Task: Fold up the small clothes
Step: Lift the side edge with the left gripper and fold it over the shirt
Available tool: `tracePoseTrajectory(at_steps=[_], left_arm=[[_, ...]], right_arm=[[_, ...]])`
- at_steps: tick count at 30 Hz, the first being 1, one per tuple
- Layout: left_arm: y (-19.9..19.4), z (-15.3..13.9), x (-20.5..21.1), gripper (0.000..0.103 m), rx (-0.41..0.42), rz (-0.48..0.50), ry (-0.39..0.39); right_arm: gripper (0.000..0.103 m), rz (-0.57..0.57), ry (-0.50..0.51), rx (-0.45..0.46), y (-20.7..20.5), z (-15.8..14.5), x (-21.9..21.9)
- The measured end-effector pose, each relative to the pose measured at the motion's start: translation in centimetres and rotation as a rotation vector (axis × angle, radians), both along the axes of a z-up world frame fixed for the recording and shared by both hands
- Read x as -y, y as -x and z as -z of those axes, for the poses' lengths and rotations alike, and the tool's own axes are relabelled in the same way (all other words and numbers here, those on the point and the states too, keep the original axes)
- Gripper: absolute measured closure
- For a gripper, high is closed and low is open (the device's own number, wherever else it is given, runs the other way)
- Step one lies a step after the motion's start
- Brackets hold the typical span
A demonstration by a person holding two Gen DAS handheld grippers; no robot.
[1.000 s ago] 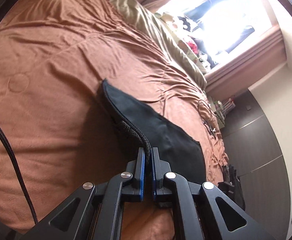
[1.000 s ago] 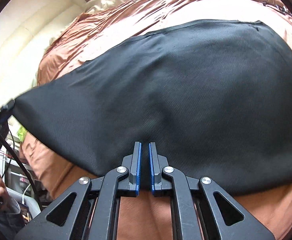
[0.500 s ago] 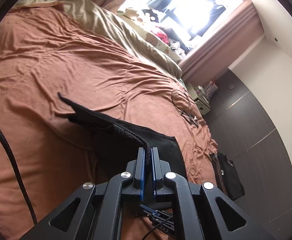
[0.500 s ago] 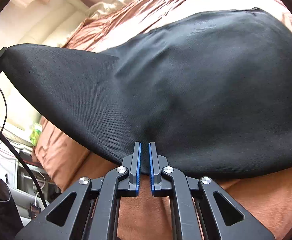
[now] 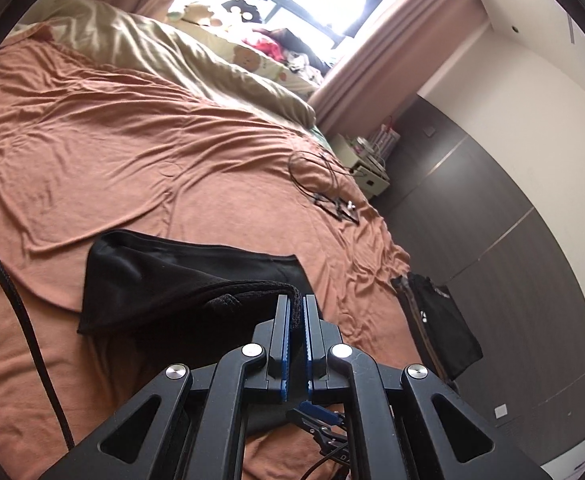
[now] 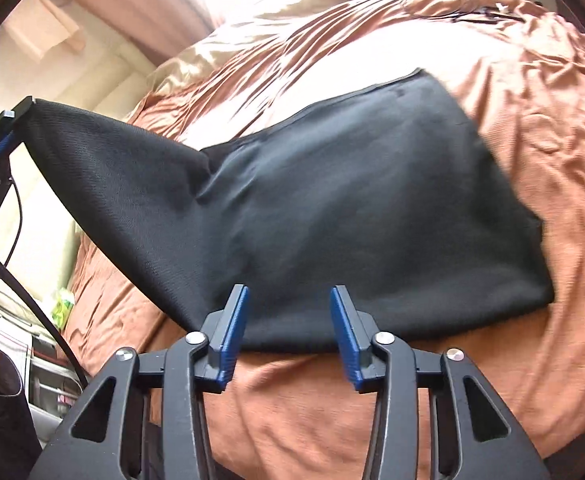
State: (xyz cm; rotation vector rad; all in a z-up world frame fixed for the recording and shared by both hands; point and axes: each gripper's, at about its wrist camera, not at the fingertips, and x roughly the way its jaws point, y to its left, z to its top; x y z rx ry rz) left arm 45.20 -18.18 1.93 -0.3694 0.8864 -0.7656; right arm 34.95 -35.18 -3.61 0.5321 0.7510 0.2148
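A small black knit garment point(image 6: 352, 220) lies on the bed's rust-brown cover point(image 5: 92, 152), one corner lifted up to the left. The left gripper point(image 5: 297, 308) has its jaws closed on that corner's ribbed hem. The right gripper point(image 6: 288, 312) has just been opening its jaws; they straddle the near edge without pressing it. The fold probably runs rightward across the cloth.

No legible text, brand or number appears in either view. White marks at the bottom edge of the left wrist view, on the black part point(image 5: 342, 458) below the tongs, are cut off and unreadable. The black bag point(image 5: 440, 324) beside the bed carries one small white mark, too small to read
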Motion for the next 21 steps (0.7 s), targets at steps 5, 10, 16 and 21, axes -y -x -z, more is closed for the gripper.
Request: tracePoseTrajectory(at_steps=[5, 10, 16, 21], left_arm=[[0.7, 0.0, 3.6, 0.097, 0.001, 0.068, -0.013], [1.6, 0.7, 7.3, 0.098, -0.014, 0.130, -0.026], [2.8, 2.4, 11.6, 0.098, -0.044, 0.201, -0.053], [3.7, 4.2, 14.6, 0.097, -0.081, 0.258, -0.077]], right_arm=[[0.063, 0.026, -0.010, 0.013, 2.4, 0.2, 1.2], [0.063, 0.044, -0.023, 0.012, 4.8, 0.4, 3.5], [0.063, 0.067, -0.044, 0.016, 7.5, 0.6, 5.6], [0.063, 0.081, -0.051, 0.007, 8.7, 1.3, 6.7]])
